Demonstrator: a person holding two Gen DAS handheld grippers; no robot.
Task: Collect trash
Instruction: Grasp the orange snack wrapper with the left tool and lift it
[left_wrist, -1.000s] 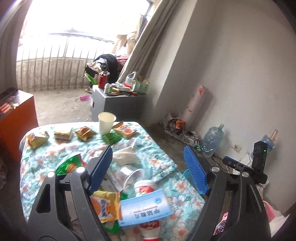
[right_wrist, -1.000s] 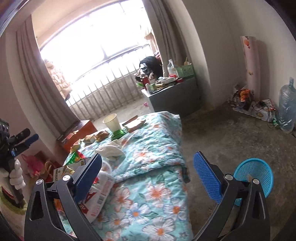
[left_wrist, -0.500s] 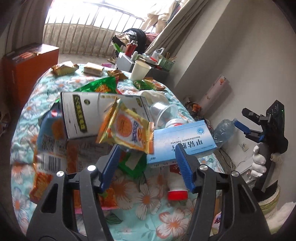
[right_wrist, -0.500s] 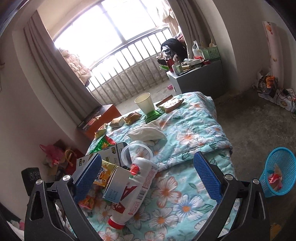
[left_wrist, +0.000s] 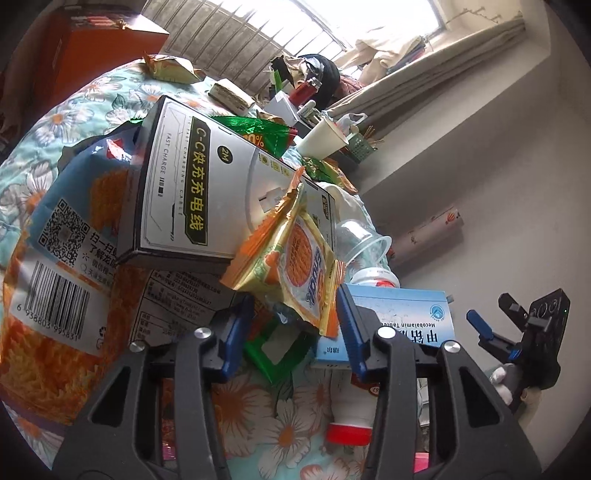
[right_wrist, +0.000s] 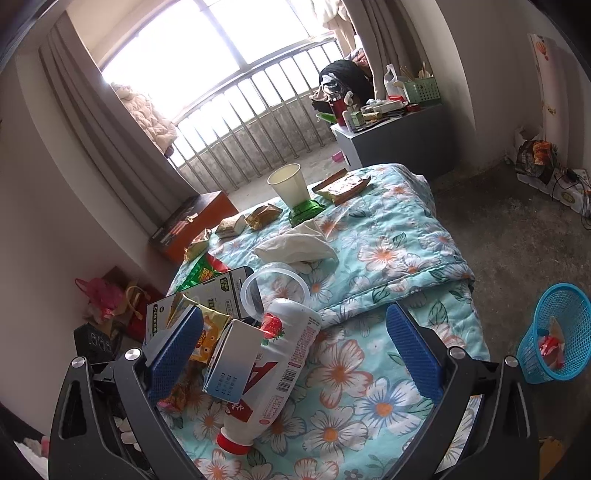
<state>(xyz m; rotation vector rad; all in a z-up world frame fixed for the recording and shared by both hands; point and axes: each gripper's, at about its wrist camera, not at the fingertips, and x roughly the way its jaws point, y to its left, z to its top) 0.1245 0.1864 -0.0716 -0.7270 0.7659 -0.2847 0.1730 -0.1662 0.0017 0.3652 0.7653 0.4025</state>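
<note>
The orange-yellow snack wrapper lies atop the litter pile on the floral quilt, its lower edge between the left gripper's half-closed, not yet gripping jaws. This looks like the grasp step: next, pinch it and carry it to the blue basket on the floor. The right gripper hovers wide open, empty, over the milk bottle.

large barred window behind grey curtains, strong daylight. walls plain, pale. concrete floor, bare and worn. bed covered by floral quilt. grey cabinet near the window, top cluttered. orange-brown box against the wall beside the bed.
</note>
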